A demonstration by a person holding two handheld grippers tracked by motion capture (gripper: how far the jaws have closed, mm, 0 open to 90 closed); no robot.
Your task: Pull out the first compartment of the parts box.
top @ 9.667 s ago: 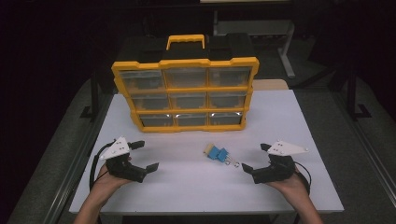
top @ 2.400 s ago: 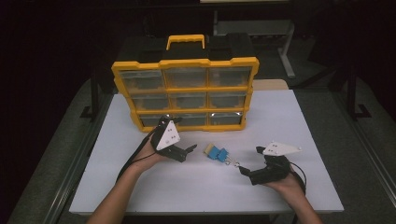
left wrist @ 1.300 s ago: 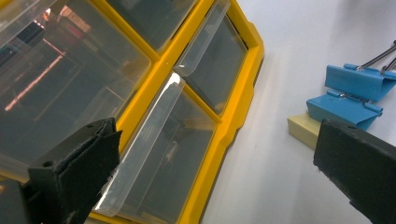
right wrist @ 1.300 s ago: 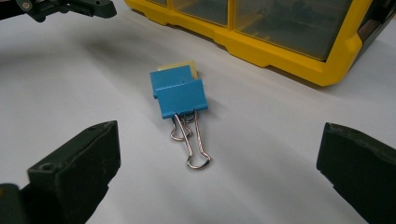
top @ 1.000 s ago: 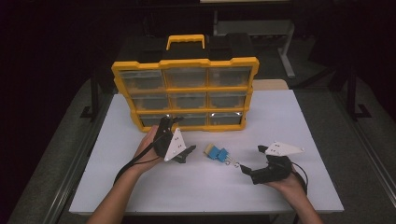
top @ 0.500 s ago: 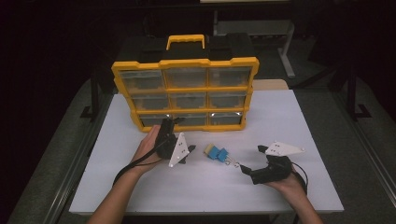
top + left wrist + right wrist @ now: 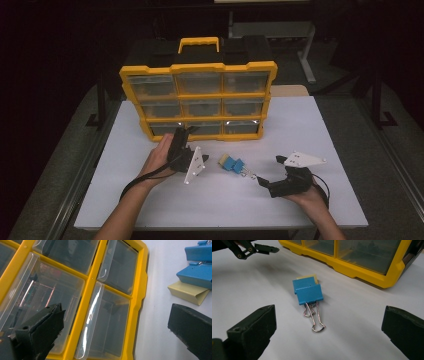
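I had my left gripper (image 7: 186, 134) up against the bottom row of the yellow plastic organiser case with clear drawer fronts (image 7: 199, 100), its jaws spread wide and holding nothing. In the left gripper view one jaw sat over a clear drawer (image 7: 42, 307) near the case's lower corner and the other hung out over the white table (image 7: 330, 130), so I judged I was on the step of reaching for a drawer pull. The next move would call for narrowing the jaws onto the thin clear lip (image 7: 91, 320) of that drawer and drawing it straight out from the case.

My right gripper (image 7: 265, 172) rested on the table in front of the case, also wide and empty, aimed at the blue metal binder clips with wire handles (image 7: 309, 293). They lay in front of the case's lower edge, apart from it, with a small pale-yellow clip (image 7: 308, 277) touching them on the case side. That pile lay just beside my left gripper's outer jaw, so a drawer pulled far out might nudge it.
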